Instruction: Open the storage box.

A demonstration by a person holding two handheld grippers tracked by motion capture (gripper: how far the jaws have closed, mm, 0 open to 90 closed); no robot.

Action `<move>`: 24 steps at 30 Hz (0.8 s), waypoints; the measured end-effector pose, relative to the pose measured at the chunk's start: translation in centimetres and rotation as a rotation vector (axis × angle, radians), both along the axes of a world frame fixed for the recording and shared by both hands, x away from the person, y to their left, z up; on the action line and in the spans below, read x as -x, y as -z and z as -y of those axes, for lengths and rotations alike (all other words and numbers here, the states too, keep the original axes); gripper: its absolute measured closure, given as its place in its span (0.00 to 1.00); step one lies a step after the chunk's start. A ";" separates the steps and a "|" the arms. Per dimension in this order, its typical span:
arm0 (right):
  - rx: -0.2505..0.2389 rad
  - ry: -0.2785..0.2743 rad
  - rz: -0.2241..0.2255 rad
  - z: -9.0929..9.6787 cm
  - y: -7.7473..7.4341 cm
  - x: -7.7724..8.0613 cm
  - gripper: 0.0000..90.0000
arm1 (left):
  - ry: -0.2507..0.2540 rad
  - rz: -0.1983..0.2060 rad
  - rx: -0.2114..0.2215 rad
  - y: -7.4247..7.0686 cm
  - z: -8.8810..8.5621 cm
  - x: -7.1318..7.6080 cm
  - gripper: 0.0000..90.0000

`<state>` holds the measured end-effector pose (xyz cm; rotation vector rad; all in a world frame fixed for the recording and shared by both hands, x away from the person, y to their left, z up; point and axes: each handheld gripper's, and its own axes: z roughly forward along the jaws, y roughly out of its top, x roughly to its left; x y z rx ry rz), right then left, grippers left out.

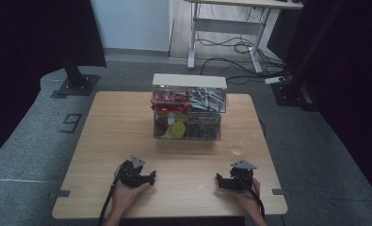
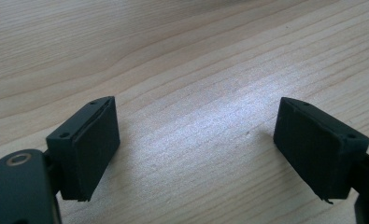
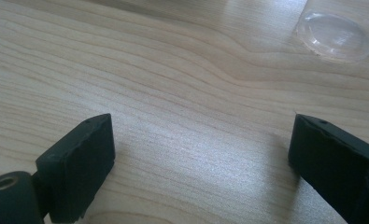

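Note:
Both grippers rest low over the wooden table (image 1: pixel 127 127) near its front edge, each held by a hand. My left gripper (image 1: pixel 148 178) is at the front left; in the left gripper view its jaws (image 2: pixel 196 114) stand wide apart over bare wood. At the front right my right gripper (image 1: pixel 221 181) is open too, with only tabletop between its jaws (image 3: pixel 201 126). A clear glass cup (image 1: pixel 238 147) stands just beyond the right gripper, and its base (image 3: pixel 336 35) is at the top right of the right gripper view.
A clear drawer box (image 1: pixel 188 108) with a white top stands at the middle back of the table, holding red and yellow pieces on the left and grey ones on the right. Black stands, a white desk frame and floor cables lie beyond the table.

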<state>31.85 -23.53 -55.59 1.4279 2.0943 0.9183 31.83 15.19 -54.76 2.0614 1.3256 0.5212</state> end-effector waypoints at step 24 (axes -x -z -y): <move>-0.002 0.002 0.006 0.0 0.0 0.0 0.11 | -0.049 0.009 0.007 -0.4 0.0 0.4 0.23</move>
